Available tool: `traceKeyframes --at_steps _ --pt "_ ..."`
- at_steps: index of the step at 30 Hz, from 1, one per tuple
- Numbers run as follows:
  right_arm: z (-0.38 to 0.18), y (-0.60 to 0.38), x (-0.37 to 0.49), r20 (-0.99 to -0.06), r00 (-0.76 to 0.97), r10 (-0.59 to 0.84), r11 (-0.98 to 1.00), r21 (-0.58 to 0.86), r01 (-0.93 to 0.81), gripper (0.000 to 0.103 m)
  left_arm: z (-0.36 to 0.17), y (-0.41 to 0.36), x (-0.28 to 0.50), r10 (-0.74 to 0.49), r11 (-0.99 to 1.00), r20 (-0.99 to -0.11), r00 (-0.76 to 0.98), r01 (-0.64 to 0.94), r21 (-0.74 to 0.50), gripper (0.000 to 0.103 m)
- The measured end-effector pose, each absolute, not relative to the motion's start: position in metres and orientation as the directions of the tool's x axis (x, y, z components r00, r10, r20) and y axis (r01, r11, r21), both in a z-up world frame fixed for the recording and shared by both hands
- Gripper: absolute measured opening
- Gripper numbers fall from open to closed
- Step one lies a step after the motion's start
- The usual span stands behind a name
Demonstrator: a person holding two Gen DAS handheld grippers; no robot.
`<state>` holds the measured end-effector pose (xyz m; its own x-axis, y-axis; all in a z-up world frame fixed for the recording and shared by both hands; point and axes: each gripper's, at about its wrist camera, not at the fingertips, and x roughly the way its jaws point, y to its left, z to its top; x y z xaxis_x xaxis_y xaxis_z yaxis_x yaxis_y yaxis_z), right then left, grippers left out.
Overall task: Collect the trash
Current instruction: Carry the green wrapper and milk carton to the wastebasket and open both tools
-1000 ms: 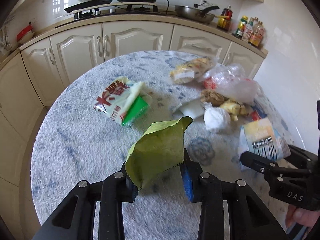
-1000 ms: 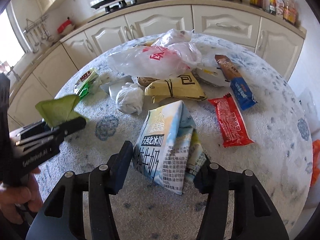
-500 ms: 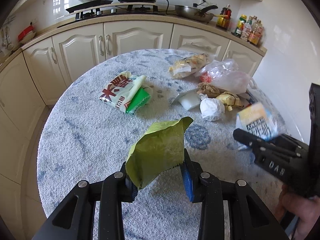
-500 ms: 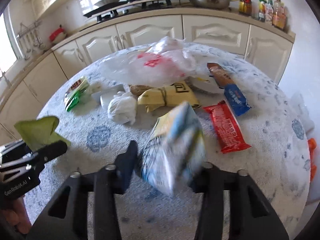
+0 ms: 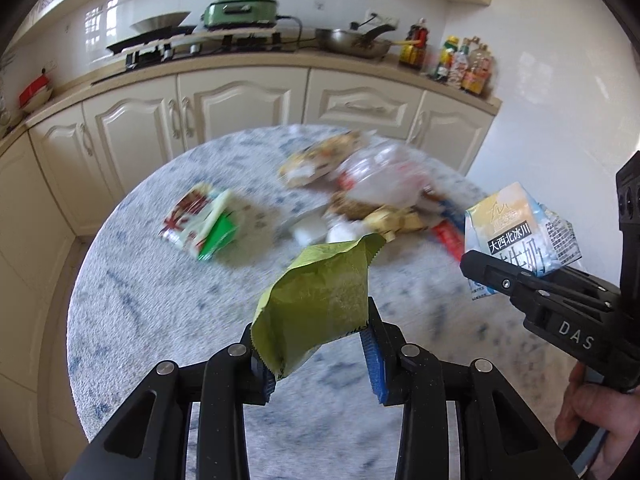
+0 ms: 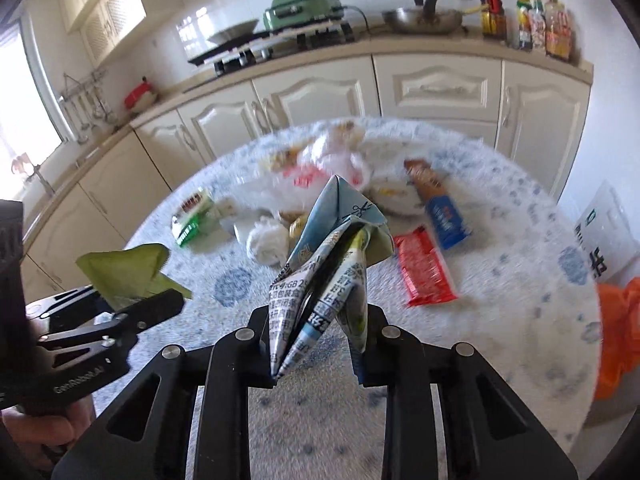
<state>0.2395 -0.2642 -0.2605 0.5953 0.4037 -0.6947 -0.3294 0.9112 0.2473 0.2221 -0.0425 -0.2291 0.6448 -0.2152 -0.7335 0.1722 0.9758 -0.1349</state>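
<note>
A: What sort of surface is it?

B: A round tabletop (image 5: 132, 308) under a pale cloth mottled blue-grey, with darker blue medallions printed here and there. It sits in a kitchen corner — cream panelled cabinets (image 5: 236, 104) curve behind it, and a white tiled wall rises above.

A: And on the counter?

B: A green electric cooker (image 6: 304, 6) beside a gas hob, a steel wok (image 5: 352, 40), and a cluster of sauce bottles (image 6: 532, 24) at the far right. Daylight comes from a window on the left in the right wrist view.

A: What are the hands doing?

B: The left gripper (image 5: 316, 348) is clamped on a crumpled olive-green foil wrapper (image 5: 320, 300), held clear above the cloth. The right gripper (image 6: 316, 344) is closed on a flattened blue-and-white milk carton (image 6: 332, 264), also lifted off the surface.

A: Anything left lying there?

B: Plenty, though much of it is blurred. A red-and-green snack bag (image 5: 200, 224) lies alone toward the left. Mid-table there's a heap: a clear plastic bag (image 5: 380, 172), a white crumpled tissue (image 6: 268, 244), a yellowish wrapper. Nearer the right edge — a red foil bar wrapper (image 6: 424, 272) and a brown-and-blue packet (image 6: 440, 204) just beside it. An orange plastic bag (image 6: 616, 320) shows past the right rim.
</note>
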Motion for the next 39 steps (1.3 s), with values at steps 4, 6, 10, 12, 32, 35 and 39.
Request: traceKeyframes --at_steps 4,6,10,12,32,35,39 --pt "-0.238 -0.283 0.227 -0.664 0.638 0.39 0.919 0.235 -0.318 0.026 -0.206 -0.059 0.214 -0.251 0.967 -0.695 0.674 0.211 -0.144 0.032" --pt "-0.229 -0.291 0.222 -0.649 0.658 0.382 0.923 0.23 -0.309 0.026 -0.191 -0.067 0.21 -0.269 0.962 -0.67 0.692 0.231 -0.148 0.032" --pt "-0.204 -0.32 0.211 -0.614 0.709 0.346 0.938 0.21 -0.276 0.026 -0.165 -0.083 0.203 -0.313 0.948 -0.625 0.715 0.28 -0.155 0.032" --pt "-0.196 -0.336 0.207 -0.603 0.728 0.325 0.946 0.203 -0.254 0.026 -0.153 -0.096 0.199 -0.346 0.935 -0.601 0.72 0.317 -0.158 0.032" --pt "-0.21 -0.555 0.113 -0.65 0.756 -0.078 0.953 0.174 0.248 0.026 -0.15 -0.293 0.167 -0.636 0.678 -0.623 0.455 0.716 -0.169 0.032" --pt "-0.232 -0.577 0.104 -0.689 0.718 -0.099 0.936 0.18 0.302 0.026 -0.163 -0.324 0.163 -0.646 0.637 -0.652 0.396 0.751 -0.174 0.032" --pt "-0.269 -0.602 0.098 -0.746 0.66 -0.095 0.911 0.201 0.359 0.026 -0.188 -0.367 0.167 -0.632 0.591 -0.709 0.314 0.786 -0.178 0.032"
